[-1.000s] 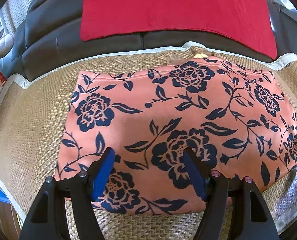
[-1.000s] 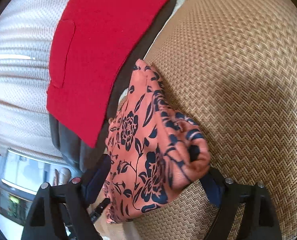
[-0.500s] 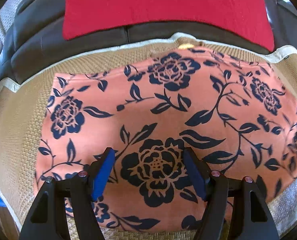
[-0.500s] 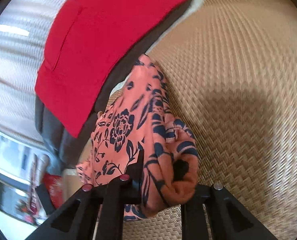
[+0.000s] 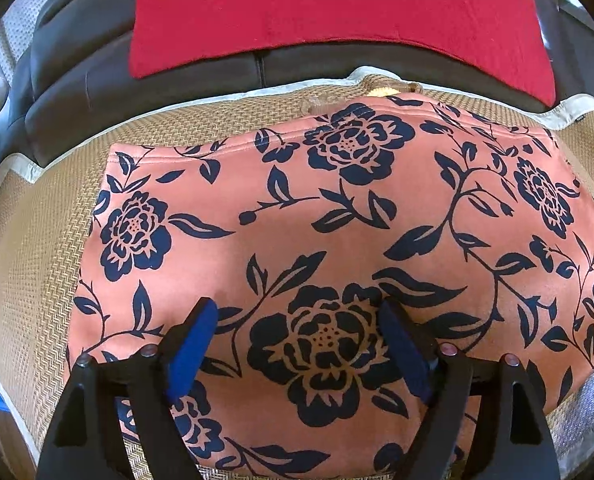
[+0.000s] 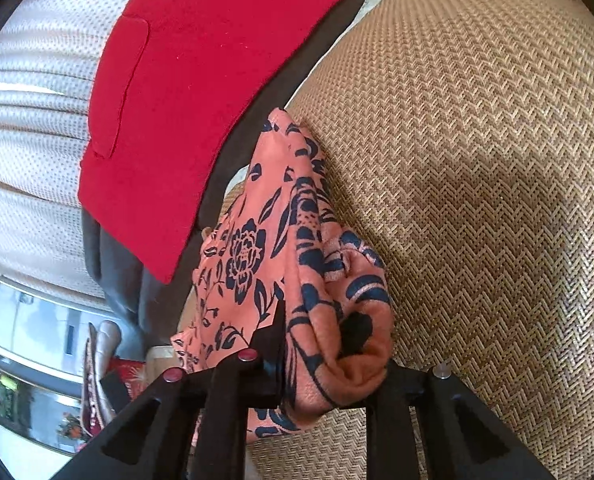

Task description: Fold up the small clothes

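A salmon-pink garment with dark navy flowers (image 5: 337, 216) lies spread flat on a woven straw mat (image 5: 37, 248). My left gripper (image 5: 301, 320) is open, its blue-padded fingers (image 5: 193, 336) standing just over the near middle of the cloth around a large printed flower. My right gripper (image 6: 333, 356) is shut on a bunched edge of the same garment (image 6: 337, 320), which rises from the mat in folds. The far end of the cloth trails away toward the sofa back.
A red cloth (image 5: 337, 12) lies over the dark grey sofa back (image 5: 81, 92) behind the mat; it also shows in the right wrist view (image 6: 201, 80). The mat (image 6: 477, 160) stretches to the right. A white mesh cover (image 6: 29, 128) lies at left.
My right gripper has closed on the garment's edge and bunched it. My left gripper moved forward over the cloth, then eased slightly back, staying open.
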`<action>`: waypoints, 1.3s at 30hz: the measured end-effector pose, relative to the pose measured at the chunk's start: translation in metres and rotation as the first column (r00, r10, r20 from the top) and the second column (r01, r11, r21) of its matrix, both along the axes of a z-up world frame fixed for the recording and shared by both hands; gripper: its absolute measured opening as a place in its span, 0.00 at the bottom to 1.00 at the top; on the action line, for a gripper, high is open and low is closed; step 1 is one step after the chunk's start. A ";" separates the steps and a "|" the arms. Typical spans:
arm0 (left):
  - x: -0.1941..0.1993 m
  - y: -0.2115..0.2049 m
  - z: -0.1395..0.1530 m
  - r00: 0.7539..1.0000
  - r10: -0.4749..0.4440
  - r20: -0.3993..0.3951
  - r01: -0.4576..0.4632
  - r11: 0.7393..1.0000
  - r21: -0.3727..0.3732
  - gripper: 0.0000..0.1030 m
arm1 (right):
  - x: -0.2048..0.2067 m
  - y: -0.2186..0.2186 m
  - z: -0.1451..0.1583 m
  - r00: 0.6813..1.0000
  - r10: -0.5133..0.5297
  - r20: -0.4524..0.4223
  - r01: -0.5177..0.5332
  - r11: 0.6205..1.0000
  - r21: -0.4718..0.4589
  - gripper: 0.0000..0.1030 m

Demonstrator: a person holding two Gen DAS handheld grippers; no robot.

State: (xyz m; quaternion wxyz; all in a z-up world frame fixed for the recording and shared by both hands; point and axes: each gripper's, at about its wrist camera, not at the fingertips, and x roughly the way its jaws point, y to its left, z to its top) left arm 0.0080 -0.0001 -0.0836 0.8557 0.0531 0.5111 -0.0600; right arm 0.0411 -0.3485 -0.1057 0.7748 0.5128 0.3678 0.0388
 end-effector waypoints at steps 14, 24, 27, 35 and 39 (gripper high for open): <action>-0.017 -0.022 0.021 0.994 -0.069 0.082 0.068 0.998 0.014 0.81 | 0.012 0.011 0.007 0.985 0.137 -0.104 -0.158 0.957 -0.242 0.19; -0.015 -0.013 0.002 0.998 -0.061 0.029 0.061 0.998 0.017 0.93 | 0.036 -0.044 0.021 0.981 0.191 -0.009 -0.191 0.974 -0.125 0.33; -0.016 -0.011 0.007 0.998 -0.055 0.031 0.054 0.998 0.017 0.93 | 0.090 -0.047 0.011 0.960 0.276 -0.049 -0.279 0.955 -0.098 0.32; -0.015 -0.013 0.001 0.998 -0.060 0.031 0.059 0.998 0.023 0.95 | 0.173 -0.006 0.026 0.901 0.402 -0.163 -0.433 0.847 -0.309 0.09; -0.014 -0.012 0.000 0.998 -0.054 0.039 0.053 0.998 0.024 0.98 | 0.161 0.006 0.059 0.939 0.311 -0.148 -0.342 0.799 -0.495 0.10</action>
